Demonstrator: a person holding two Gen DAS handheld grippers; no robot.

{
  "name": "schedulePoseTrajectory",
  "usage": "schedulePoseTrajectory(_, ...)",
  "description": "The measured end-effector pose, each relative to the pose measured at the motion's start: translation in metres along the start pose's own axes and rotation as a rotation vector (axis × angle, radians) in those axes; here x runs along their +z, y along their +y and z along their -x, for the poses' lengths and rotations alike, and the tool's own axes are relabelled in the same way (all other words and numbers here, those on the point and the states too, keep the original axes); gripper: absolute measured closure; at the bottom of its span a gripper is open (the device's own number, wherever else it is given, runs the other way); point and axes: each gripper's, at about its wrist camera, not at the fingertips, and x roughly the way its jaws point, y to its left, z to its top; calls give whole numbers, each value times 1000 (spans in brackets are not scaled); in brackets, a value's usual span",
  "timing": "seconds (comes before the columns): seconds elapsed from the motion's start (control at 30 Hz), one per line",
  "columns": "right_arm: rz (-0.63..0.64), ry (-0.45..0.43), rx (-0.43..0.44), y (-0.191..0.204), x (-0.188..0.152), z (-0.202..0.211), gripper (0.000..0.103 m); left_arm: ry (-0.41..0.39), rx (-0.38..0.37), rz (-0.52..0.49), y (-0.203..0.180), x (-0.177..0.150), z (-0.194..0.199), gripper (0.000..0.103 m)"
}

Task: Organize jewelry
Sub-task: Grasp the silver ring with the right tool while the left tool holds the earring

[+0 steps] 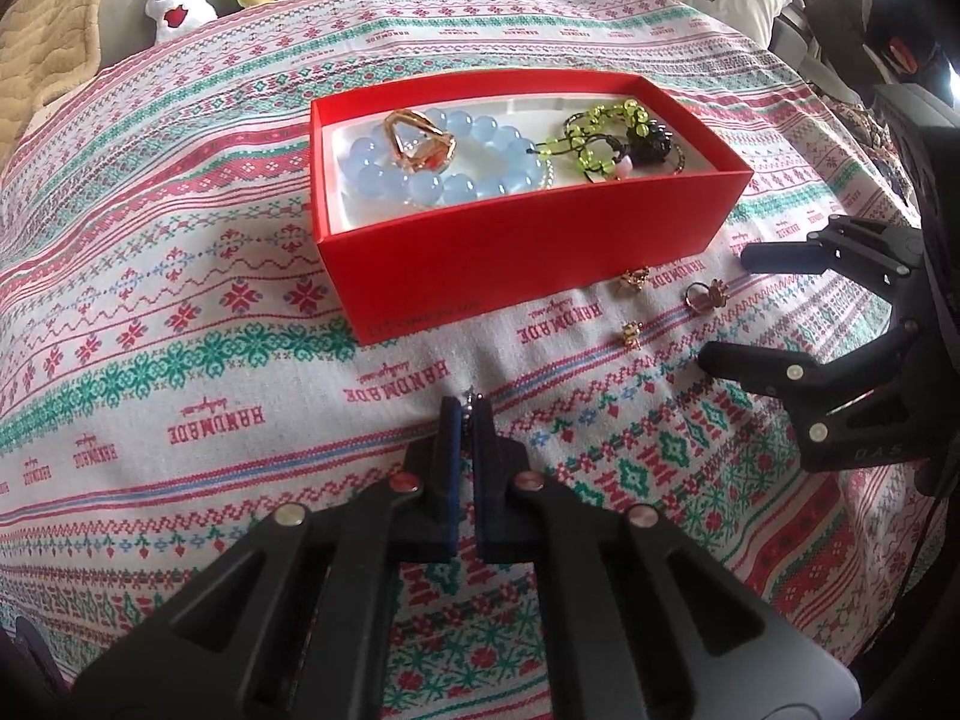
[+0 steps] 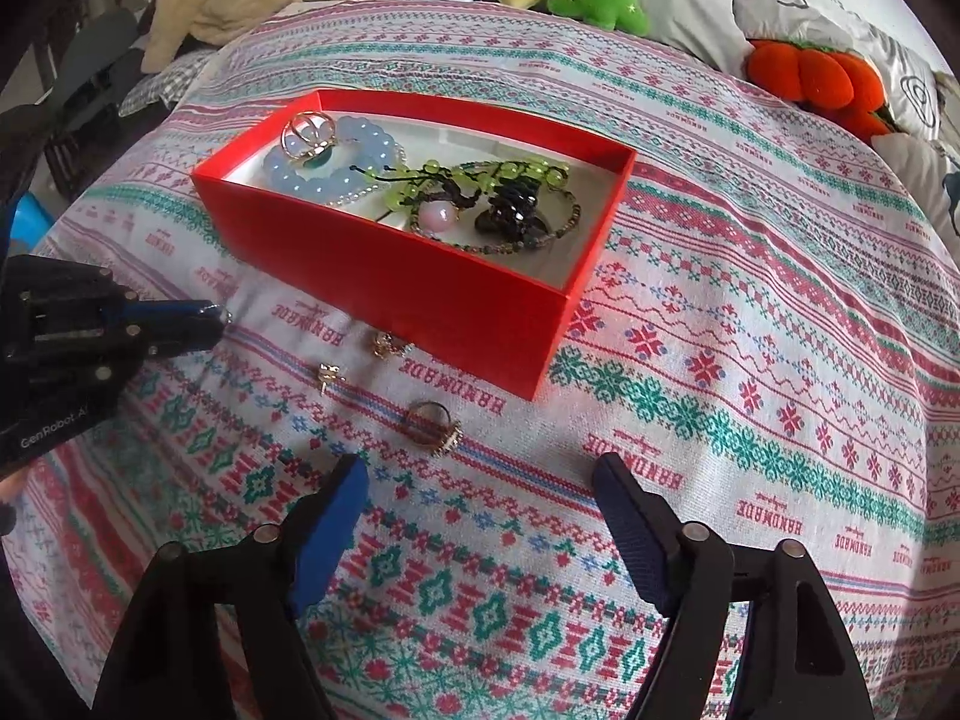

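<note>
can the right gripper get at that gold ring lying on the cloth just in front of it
Probably yes. The right gripper is open, and the gold ring lies on the cloth just ahead of its fingertips with nothing between them. The red box sits further back, out of the way.

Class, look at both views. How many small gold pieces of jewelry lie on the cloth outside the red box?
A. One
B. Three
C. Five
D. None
B: a ring and two smaller gold pieces lie on the cloth in front of the red box.
</note>
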Motion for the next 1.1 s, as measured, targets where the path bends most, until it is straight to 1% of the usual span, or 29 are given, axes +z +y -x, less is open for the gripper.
schedulePoseTrajectory(0.03,4,-2,3,1,1,0,32,1,0,1,0,0,0,99)
schedulePoseTrajectory(0.1,11,-4,11,2,3,-1,40,1,1,2,1,-1,0,99)
schedulePoseTrajectory(0.13,12,-6,14,3,4,-2,42,1,0,1,1,-1,0,99)
schedulePoseTrajectory(0.2,11,-7,23,3,6,-2,51,1,0,2,1,-1,0,99)
schedulePoseTrajectory(0.23,11,-8,28,3,7,-3,54,1,0,2,0,-1,0,99)
schedulePoseTrajectory(0.3,13,-10,35,2,9,-3,68,1,0,4,0,-1,0,99)
schedulePoseTrajectory(0.33,15,-10,41,2,10,-3,72,0,-1,5,0,-1,1,99)
schedulePoseTrajectory(0.37,18,-10,45,2,11,-3,81,0,-1,5,1,-2,1,99)
schedulePoseTrajectory(0.4,21,-11,47,3,11,-2,84,-1,-1,6,1,-2,1,99)
schedulePoseTrajectory(0.53,28,-12,42,5,12,-1,84,-3,0,9,2,-3,2,99)
schedulePoseTrajectory(1.1,-15,-37,41,-1,13,20,84,-35,-16,20,3,-6,17,100)
